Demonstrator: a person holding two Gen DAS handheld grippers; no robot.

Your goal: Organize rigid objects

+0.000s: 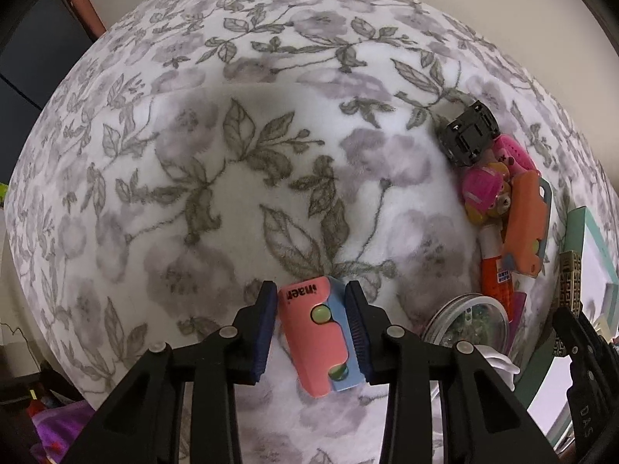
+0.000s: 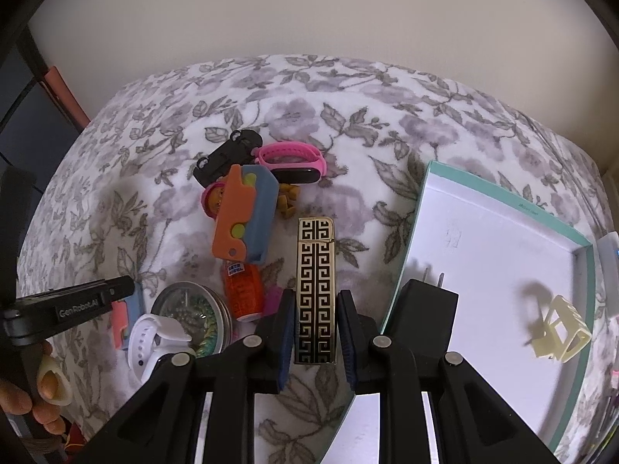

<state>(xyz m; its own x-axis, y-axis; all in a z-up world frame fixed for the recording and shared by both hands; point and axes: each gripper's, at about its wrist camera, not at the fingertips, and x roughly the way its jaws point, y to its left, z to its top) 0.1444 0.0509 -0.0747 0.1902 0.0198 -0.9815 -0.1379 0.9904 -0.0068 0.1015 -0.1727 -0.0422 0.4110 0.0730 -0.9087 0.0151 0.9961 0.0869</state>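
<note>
So the left gripper (image 1: 311, 334) is pinching a little pink-and-blue toy (image 1: 319, 338) with green buttons, both pads pressed flat on its sides, held just over the floral blanket (image 1: 216, 178). The surface looks like a bed or a covered desk; hard to tell which under that fleece.

The right gripper (image 2: 314, 338) is clamped on a slim black-and-gold lighter (image 2: 315, 290) with a Greek key pattern, standing upright between the pads, jaws nearly all the way together around it. It sits between the pile of stuff and the box lid.

The pile is on the blanket, left of the lighter in the right wrist view: an orange-and-blue toy (image 2: 243, 216) like the one the left gripper has, leaning on a pink-haired figure (image 2: 214, 199), a black toy car (image 2: 228, 154) behind them, a pink wristband (image 2: 290, 162) beside the car, an orange tube (image 2: 243, 288) in front, a round tin with a clear lid (image 2: 191, 309) and a white watch strap (image 2: 151, 338) touching it.

To the right is a shallow white box with a teal rim (image 2: 588, 270). Inside it are a cream hair claw (image 2: 561, 328) near the far corner and a black plug adapter (image 2: 423, 309) at the near edge, prongs up.

A person's hand (image 2: 42, 390) shows at the lower left of the right wrist view, wrapped around the left gripper's handle.
</note>
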